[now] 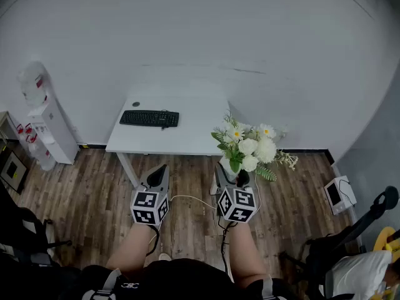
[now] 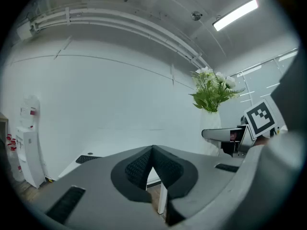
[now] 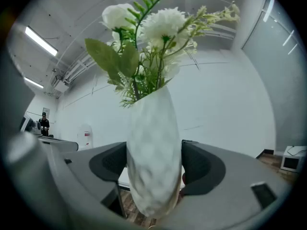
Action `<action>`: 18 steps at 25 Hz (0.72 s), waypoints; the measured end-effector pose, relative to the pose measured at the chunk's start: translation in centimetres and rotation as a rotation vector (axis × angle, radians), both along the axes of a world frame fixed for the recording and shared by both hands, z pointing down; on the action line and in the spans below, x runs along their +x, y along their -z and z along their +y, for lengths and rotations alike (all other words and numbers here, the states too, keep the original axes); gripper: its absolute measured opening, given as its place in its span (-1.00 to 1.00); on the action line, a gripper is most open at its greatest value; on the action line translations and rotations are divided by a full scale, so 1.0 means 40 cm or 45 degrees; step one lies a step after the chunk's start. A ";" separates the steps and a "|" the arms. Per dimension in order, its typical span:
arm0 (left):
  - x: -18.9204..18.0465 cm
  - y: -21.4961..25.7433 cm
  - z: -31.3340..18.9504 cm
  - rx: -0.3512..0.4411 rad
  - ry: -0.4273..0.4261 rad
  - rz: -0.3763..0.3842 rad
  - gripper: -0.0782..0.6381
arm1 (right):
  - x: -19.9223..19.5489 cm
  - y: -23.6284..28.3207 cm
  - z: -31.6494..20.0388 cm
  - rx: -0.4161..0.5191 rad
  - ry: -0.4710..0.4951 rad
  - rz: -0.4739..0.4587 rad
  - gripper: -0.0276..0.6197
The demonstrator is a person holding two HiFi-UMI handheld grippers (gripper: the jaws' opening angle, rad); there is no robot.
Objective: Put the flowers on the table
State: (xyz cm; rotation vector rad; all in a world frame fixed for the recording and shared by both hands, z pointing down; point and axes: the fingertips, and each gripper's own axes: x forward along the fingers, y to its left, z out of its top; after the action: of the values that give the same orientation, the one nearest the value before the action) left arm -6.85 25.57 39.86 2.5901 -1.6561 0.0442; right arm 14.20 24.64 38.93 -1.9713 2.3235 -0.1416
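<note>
Entry: carry phase, flowers not yet set down.

Right claw (image 1: 230,175): jaws stand wide, clamped on the white vase (image 3: 152,143), one pad on each flank of its body. The vase is upright between them, with the flowers (image 3: 153,28) rising from its neck: white blooms, green leaves. The vase foot falls below the edge of the right gripper view, so I cannot confirm that nothing supports it from beneath; it looks to be carried by the pads alone.

Left claw (image 2: 152,150): jaws closed together, tip to tip, nothing between them. It is held level beside the right one and plays no part in the hold.

Position, head view: both claws hang over the wooden floor (image 1: 94,192), just short of the near edge of the white worktop (image 1: 187,102). The bouquet is at the worktop's near right corner, partly overlapping it in this view, while the vase itself appears to be short of the edge. A black keyboard (image 1: 149,118) lies on the left part of the worktop; the right part is bare.

Progress: pick-up done, vase secure in hand. Remaining, as I judge it: bring the vase forward over the bare right part, lower it until the foot sits flat, then open the right claw and draw back without tipping it.
</note>
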 end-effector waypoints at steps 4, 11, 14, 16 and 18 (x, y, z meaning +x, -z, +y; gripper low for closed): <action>0.021 0.014 0.013 0.005 -0.020 -0.022 -0.78 | 0.004 -0.002 0.002 -0.011 0.011 0.013 0.19; -0.015 0.006 0.014 0.003 -0.026 -0.043 -0.78 | -0.057 -0.015 -0.006 -0.011 0.035 0.036 0.20; 0.005 0.009 0.008 -0.008 -0.021 -0.043 -0.78 | -0.044 -0.008 -0.014 -0.010 0.039 0.053 0.20; -0.015 0.001 -0.001 -0.008 -0.022 -0.052 -0.78 | -0.060 -0.013 -0.024 -0.015 0.045 0.051 0.20; -0.025 -0.005 -0.010 0.003 -0.030 -0.071 -0.78 | -0.073 -0.025 -0.039 -0.024 0.055 0.048 0.20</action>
State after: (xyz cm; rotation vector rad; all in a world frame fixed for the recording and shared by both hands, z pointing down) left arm -7.85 25.17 40.07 2.6334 -1.6446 0.1163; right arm 11.27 23.10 39.94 -1.9499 2.3981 -0.1313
